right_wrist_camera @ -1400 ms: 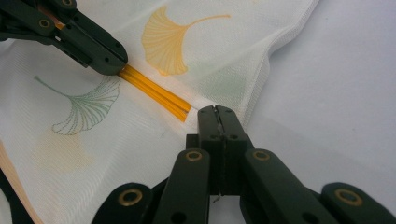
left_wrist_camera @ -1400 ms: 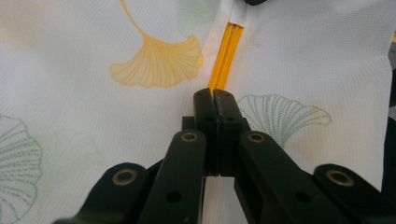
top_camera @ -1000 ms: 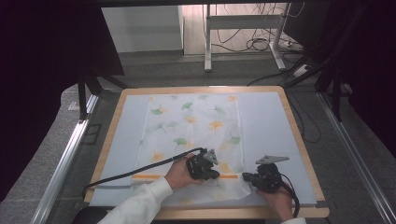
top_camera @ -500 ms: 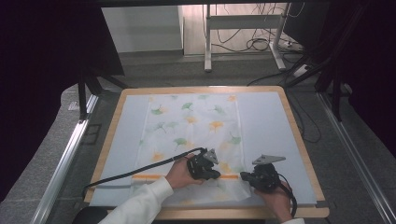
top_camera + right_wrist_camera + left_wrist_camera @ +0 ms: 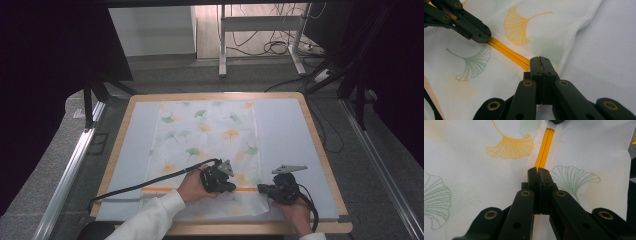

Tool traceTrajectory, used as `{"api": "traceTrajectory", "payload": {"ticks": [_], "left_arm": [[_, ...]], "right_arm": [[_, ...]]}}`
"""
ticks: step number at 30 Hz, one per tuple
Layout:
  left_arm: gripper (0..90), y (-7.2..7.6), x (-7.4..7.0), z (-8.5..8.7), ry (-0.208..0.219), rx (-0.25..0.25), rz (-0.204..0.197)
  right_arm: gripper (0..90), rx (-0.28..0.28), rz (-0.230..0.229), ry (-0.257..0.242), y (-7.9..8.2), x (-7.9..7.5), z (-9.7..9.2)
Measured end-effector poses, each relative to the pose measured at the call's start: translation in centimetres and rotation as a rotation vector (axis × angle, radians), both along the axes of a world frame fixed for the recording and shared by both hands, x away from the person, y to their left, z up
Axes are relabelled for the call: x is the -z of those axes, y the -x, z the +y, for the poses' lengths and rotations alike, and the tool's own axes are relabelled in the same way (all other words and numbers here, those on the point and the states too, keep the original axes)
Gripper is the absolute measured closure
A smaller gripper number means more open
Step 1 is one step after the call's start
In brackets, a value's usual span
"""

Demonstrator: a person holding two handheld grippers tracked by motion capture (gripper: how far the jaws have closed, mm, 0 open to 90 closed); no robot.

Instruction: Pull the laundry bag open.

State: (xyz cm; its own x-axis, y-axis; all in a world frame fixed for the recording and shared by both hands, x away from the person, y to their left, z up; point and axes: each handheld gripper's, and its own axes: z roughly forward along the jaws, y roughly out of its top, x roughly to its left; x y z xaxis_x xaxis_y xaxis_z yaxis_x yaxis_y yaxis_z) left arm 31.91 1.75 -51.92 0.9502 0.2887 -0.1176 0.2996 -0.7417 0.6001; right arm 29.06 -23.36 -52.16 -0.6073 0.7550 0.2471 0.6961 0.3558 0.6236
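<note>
A white cloth [image 5: 210, 135] printed with green and orange ginkgo leaves lies flat on a pale mat [image 5: 285, 135]. Near its front edge an orange strip [image 5: 245, 189] crosses it. My left gripper [image 5: 232, 189] is shut, its tip resting on the strip [image 5: 545, 147] and pointing right. My right gripper [image 5: 260, 189] is shut too, facing left, with its tip [image 5: 539, 58] at the other end of the strip [image 5: 507, 53], close to the cloth's right edge. The left gripper [image 5: 487, 37] appears across from it. Whether either tip pinches cloth is too fine to tell.
The mat sits on a table with a wooden rim [image 5: 315, 140]. A black cable [image 5: 150, 182] trails left from the left gripper across the mat. Dark frame posts [image 5: 92, 100] and metal rails [image 5: 70, 175] flank the table.
</note>
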Motion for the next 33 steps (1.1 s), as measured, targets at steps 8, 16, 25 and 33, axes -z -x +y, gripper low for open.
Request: {"api": "traceTrajectory", "payload": {"ticks": [8,16,25,33], "left_arm": [[90.0,-0.2,0.0,1.0,0.001,-0.010,0.019],[90.0,-0.2,0.1,2.4,0.009,-0.032,0.031],[90.0,0.2,0.2,3.4,0.016,-0.046,0.032],[90.0,0.4,0.1,3.6,-0.001,-0.046,0.019]], "right_arm": [[89.5,-0.001,0.004,-0.008,0.0,0.1,-0.2],[89.6,-0.004,0.001,-0.009,0.0,0.1,-0.2],[89.6,-0.004,-0.001,-0.012,0.0,0.1,-0.2],[89.6,-0.005,-0.002,-0.013,0.0,0.1,-0.2]]}}
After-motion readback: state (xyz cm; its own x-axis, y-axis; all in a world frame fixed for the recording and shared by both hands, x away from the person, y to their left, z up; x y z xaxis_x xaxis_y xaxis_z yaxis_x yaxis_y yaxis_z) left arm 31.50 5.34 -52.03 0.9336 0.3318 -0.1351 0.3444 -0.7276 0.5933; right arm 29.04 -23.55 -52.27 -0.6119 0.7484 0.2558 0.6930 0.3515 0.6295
